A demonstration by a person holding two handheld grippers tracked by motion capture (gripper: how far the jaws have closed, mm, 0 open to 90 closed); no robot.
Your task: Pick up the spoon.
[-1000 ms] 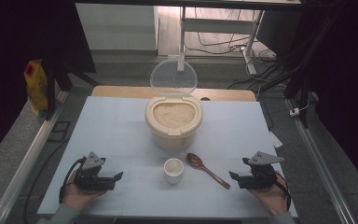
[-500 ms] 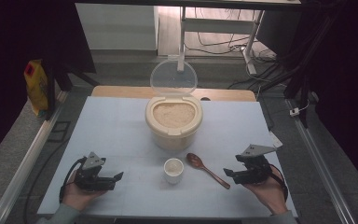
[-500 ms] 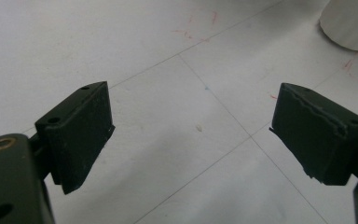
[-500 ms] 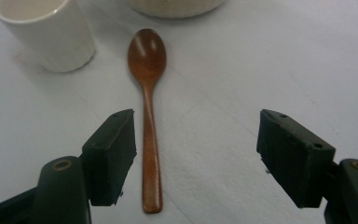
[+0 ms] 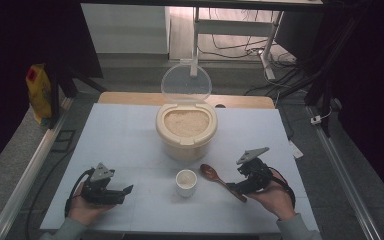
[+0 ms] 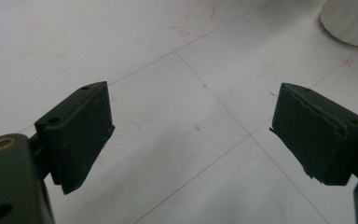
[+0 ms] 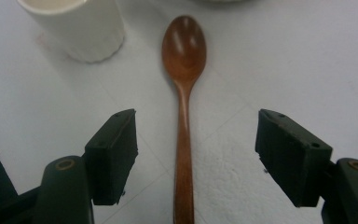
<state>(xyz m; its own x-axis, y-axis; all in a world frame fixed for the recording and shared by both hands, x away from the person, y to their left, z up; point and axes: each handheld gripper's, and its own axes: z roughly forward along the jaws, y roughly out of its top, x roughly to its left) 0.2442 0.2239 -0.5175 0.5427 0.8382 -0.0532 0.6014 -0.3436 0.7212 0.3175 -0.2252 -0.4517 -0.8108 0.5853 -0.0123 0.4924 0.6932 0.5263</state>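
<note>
A brown wooden spoon (image 5: 220, 179) (image 7: 183, 116) lies flat on the white table, its bowl pointing toward the rice container. My right gripper (image 5: 236, 186) (image 7: 198, 156) hovers open over the handle, one jaw on each side, not touching it. A small white cup (image 5: 186, 182) (image 7: 81, 28) stands left of the spoon. Behind them sits a cream container (image 5: 186, 131) full of rice, its clear lid (image 5: 186, 82) raised. At the front left, my left gripper (image 5: 126, 191) (image 6: 191, 135) is held open above bare table.
The white table top (image 5: 120, 135) has a wooden edge at the back. A yellow bag (image 5: 39, 92) stands off the table at far left. Metal rails run along both sides. A white tag (image 5: 296, 149) hangs at the right edge.
My right gripper has moved left and forward from the table's front right and now straddles the spoon handle. The left gripper has stayed where it was.
</note>
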